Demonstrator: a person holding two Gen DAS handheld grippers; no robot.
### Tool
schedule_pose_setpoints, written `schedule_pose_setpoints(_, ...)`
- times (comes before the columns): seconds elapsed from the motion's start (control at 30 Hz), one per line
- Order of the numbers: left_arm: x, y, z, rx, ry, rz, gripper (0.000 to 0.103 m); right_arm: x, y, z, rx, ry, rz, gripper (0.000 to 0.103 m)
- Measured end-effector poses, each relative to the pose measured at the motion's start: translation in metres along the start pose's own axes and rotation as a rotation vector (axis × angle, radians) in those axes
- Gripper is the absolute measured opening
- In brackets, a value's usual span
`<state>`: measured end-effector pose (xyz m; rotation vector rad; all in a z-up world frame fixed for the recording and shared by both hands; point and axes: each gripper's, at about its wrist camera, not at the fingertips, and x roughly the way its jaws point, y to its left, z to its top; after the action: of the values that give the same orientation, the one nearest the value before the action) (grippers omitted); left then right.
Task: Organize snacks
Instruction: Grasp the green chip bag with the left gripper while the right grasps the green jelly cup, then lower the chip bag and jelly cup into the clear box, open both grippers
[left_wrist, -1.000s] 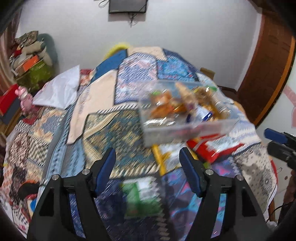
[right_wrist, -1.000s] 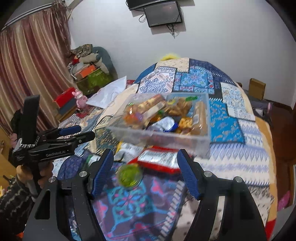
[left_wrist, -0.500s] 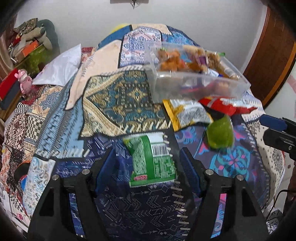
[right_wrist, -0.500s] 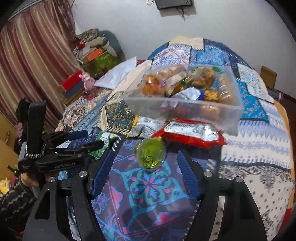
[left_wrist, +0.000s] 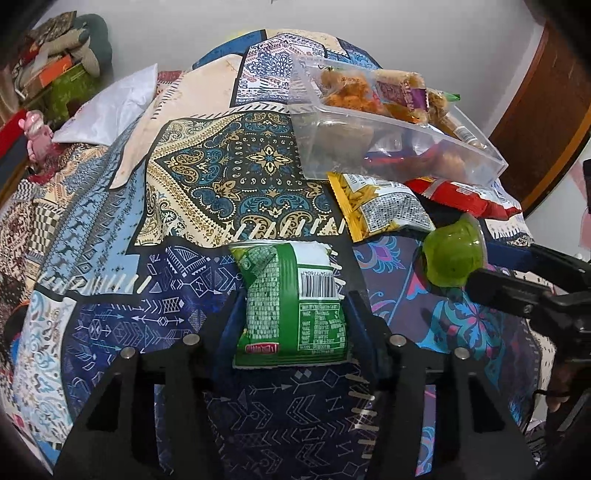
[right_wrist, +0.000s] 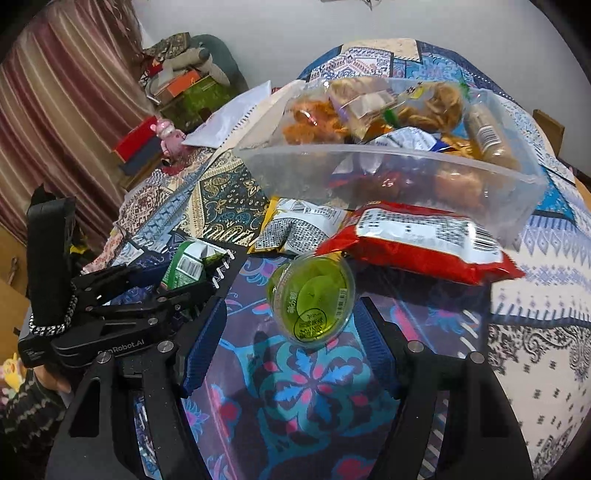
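A green snack packet (left_wrist: 291, 302) lies on the patterned bedspread, between the open fingers of my left gripper (left_wrist: 291, 325); it also shows in the right wrist view (right_wrist: 186, 263). A green jelly cup (right_wrist: 312, 299) lies on its side just ahead of my open right gripper (right_wrist: 291, 332), partly between its fingertips; it also shows in the left wrist view (left_wrist: 452, 254). Behind stand a clear plastic bin (right_wrist: 388, 173) full of snacks, a red packet (right_wrist: 417, 236) and a yellow-and-white packet (right_wrist: 295, 227).
The bed is covered with a patchwork spread (left_wrist: 236, 173). A white pillow (left_wrist: 110, 107) and a pink toy (left_wrist: 37, 133) lie at the far left. Boxes and clutter (right_wrist: 184, 88) stand by the curtain. A wooden door (left_wrist: 546, 103) is at the right.
Both grippers have dropped and moved forward. The left now straddles the green packet, and the right has come up to the green jelly cup. Both stay open.
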<state>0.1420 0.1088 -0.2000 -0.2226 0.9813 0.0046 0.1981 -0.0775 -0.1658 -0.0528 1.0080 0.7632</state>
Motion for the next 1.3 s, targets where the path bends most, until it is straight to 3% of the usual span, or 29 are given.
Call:
schedule_pose_setpoints(0.37, -0.005, 0.003, -0.009, 0.003, -0.041, -0.004, 0.050, 0.028, 0.006, 0.006, -0.036, 0.035, -0.076, 0.069)
schedule_pose_setpoints(0.43, -0.006, 0.004, -0.010, 0.000, -0.041, -0.006, 0.050, 0.030, 0.002, 0.006, -0.027, 0.034, -0.081, 0.062)
schedule_pose_setpoints(0.47, -0.006, 0.004, -0.010, -0.001, -0.042, -0.006, 0.050, 0.029, 0.001, 0.005, -0.024, 0.031, -0.086, 0.053)
schedule_pose_setpoints(0.93, -0.040, -0.010, 0.005, 0.019, -0.128, 0.001, 0.048, 0.000, -0.001, -0.001, -0.013, 0.000, 0.005, 0.042)
schedule_pose_setpoints(1.3, -0.067, -0.037, 0.040, 0.050, -0.228, -0.033, 0.048, -0.045, 0.006, 0.009, -0.039, -0.113, 0.043, 0.041)
